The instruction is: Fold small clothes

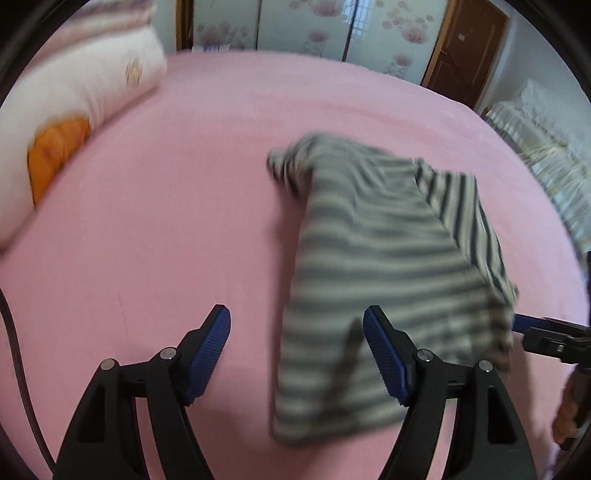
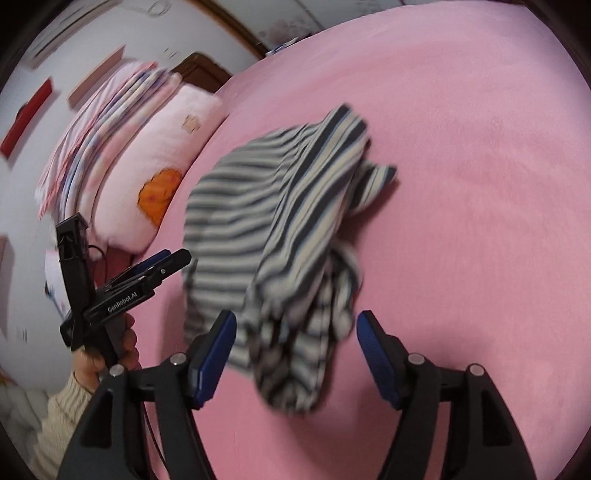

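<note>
A small grey-and-cream striped garment (image 1: 369, 258) is bunched up on the pink bed sheet (image 1: 184, 221), blurred in both views. My left gripper (image 1: 295, 317) stands open, its right blue pad (image 1: 384, 354) in front of the garment's near left edge and its left pad over bare sheet. In the right wrist view the striped garment (image 2: 280, 229) hangs crumpled between the spread fingers of my right gripper (image 2: 295, 321), which is open with neither pad pressing on it. The left gripper (image 2: 177, 256) shows side-on at the garment's left. The right gripper's tip (image 1: 517, 325) pokes in by the garment's right edge.
A pale pillow with an orange patch (image 1: 74, 110) lies at the bed's far left, with a stack of folded bedding (image 2: 103, 129) behind it. Flowered wardrobe doors (image 1: 295, 26) and a brown door (image 1: 469, 48) stand beyond the bed. A hand in a cream sleeve (image 2: 62, 413) holds the left gripper.
</note>
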Demonstrator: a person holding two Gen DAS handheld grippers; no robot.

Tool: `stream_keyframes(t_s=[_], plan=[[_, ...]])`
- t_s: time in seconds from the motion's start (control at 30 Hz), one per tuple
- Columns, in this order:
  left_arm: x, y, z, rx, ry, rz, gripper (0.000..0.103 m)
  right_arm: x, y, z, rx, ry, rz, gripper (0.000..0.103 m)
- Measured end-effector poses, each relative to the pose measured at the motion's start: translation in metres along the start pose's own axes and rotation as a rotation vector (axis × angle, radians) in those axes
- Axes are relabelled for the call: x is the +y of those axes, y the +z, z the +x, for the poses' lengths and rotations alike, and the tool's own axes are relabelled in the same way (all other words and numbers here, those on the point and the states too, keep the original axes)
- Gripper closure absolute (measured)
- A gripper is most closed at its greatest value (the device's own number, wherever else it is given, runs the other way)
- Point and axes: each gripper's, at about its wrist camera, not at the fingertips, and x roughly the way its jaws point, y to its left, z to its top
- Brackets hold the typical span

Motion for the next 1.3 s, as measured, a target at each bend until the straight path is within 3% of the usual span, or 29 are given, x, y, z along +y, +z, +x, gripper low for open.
stream_keyframes(t_s=[0.2, 0.23, 0.27, 0.3, 0.37, 0.43, 0.47, 0.7, 0.8, 0.87, 0.93, 1.1, 1.2, 1.27, 1.3], plan=[[0.009, -0.047, 0.018, 0.073, -0.127, -0.124, 0.031, 0.006, -0.030, 0.029, 0.065, 0.009, 0.022, 0.034], [0.006, -0.050, 0.018, 0.064, -0.134, -0.132, 0.035, 0.006, -0.033, 0.033, 0.059, 0.022, 0.039, 0.034], [0.004, -0.051, 0.018, 0.052, -0.149, -0.137, 0.051, 0.005, -0.036, 0.036, 0.051, 0.028, 0.051, 0.034], [0.000, -0.051, 0.018, 0.045, -0.157, -0.143, 0.059, 0.005, -0.038, 0.039, 0.041, 0.041, 0.064, 0.037], [-0.001, -0.050, 0.017, 0.021, -0.143, -0.158, 0.087, 0.008, -0.042, 0.043, 0.039, 0.043, 0.068, 0.069], [-0.001, -0.049, 0.010, 0.005, -0.152, -0.187, 0.090, 0.010, -0.041, 0.047, 0.054, 0.045, 0.081, 0.084], [0.000, -0.048, 0.003, -0.006, -0.167, -0.209, 0.091, 0.011, -0.042, 0.044, 0.049, 0.056, 0.096, 0.084], [0.017, -0.050, -0.034, 0.006, -0.193, -0.329, 0.092, 0.021, -0.046, 0.026, 0.091, 0.163, 0.183, 0.082], [0.028, -0.059, -0.032, 0.042, -0.156, -0.358, 0.091, 0.027, -0.053, 0.032, 0.142, 0.141, 0.186, 0.077], [0.035, -0.063, -0.028, 0.066, -0.145, -0.388, 0.090, 0.029, -0.058, 0.036, 0.168, 0.130, 0.180, 0.065], [0.041, -0.066, -0.026, 0.080, -0.114, -0.402, 0.088, 0.033, -0.064, 0.034, 0.184, 0.104, 0.157, 0.060], [0.036, -0.074, -0.045, 0.075, -0.044, -0.359, 0.083, 0.052, -0.084, 0.011, 0.182, 0.061, 0.063, 0.060], [0.014, -0.080, -0.069, 0.049, 0.007, -0.277, 0.066, 0.062, -0.098, -0.017, 0.159, 0.023, -0.003, 0.060], [-0.002, -0.081, -0.088, 0.034, 0.018, -0.239, 0.047, 0.068, -0.109, -0.039, 0.137, 0.001, -0.034, 0.060], [-0.012, -0.084, -0.100, 0.021, 0.020, -0.223, 0.044, 0.069, -0.115, -0.051, 0.126, -0.008, -0.043, 0.060]])
